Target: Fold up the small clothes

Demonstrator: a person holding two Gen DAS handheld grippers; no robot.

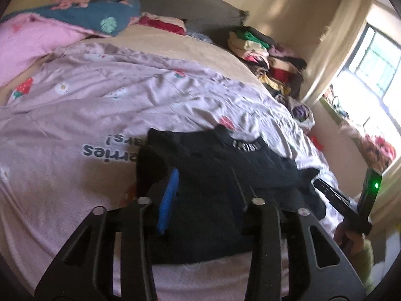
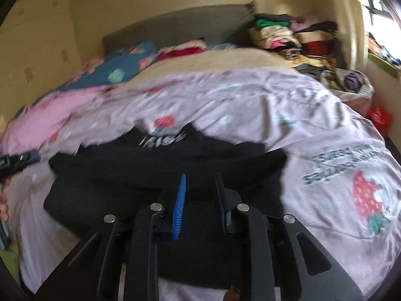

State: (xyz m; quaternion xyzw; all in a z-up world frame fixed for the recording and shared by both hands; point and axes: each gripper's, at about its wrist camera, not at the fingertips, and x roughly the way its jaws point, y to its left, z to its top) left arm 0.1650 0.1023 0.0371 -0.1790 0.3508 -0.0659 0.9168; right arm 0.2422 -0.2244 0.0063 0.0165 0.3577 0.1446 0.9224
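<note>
A small black garment with white lettering lies on the pink strawberry-print sheet near the bed's front edge. It also shows in the right wrist view. My left gripper is open, its blue-padded fingers spread over the garment's near part. My right gripper is open too, its fingers above the garment's near edge. Nothing is held in either gripper. The right gripper's body shows at the right of the left wrist view, and the left gripper's tip at the left of the right wrist view.
Pink and teal bedding lies at the head of the bed by the grey headboard. A pile of clothes is stacked at the far right corner. A window and curtain are on the right.
</note>
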